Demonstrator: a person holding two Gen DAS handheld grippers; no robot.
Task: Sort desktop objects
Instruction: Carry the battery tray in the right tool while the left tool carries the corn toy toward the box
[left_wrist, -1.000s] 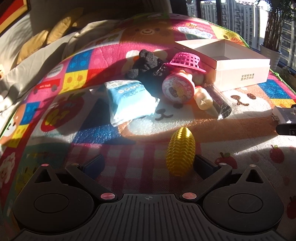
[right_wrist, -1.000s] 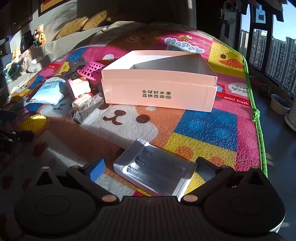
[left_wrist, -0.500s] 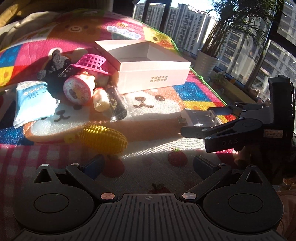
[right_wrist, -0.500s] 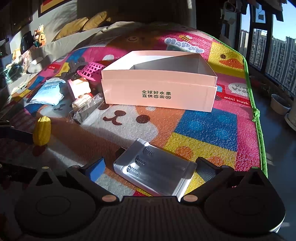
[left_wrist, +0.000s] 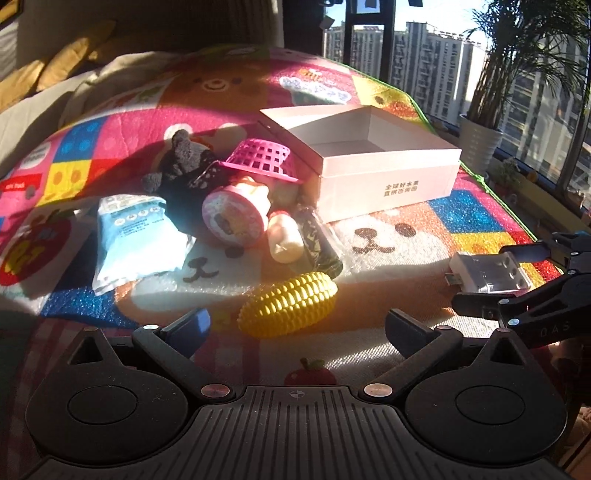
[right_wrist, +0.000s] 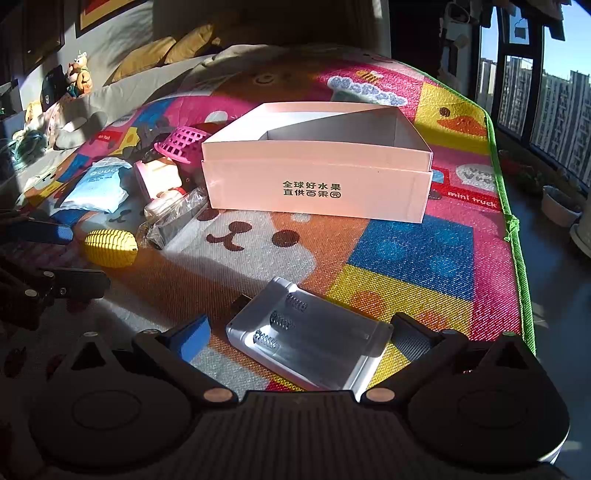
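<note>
Left wrist view: the yellow toy corn (left_wrist: 289, 305) lies on the play mat (left_wrist: 388, 343) between the spread fingers of the left gripper (left_wrist: 295, 328), untouched. The right gripper (right_wrist: 301, 332) (fingers also apart) flanks a silver battery holder (right_wrist: 310, 345), before the white box (right_wrist: 317, 173).

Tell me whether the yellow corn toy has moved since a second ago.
Yes. In the right wrist view the yellow corn toy now lies nearer the white box, having shifted right across the mat and turned from upright onto its side.
</note>
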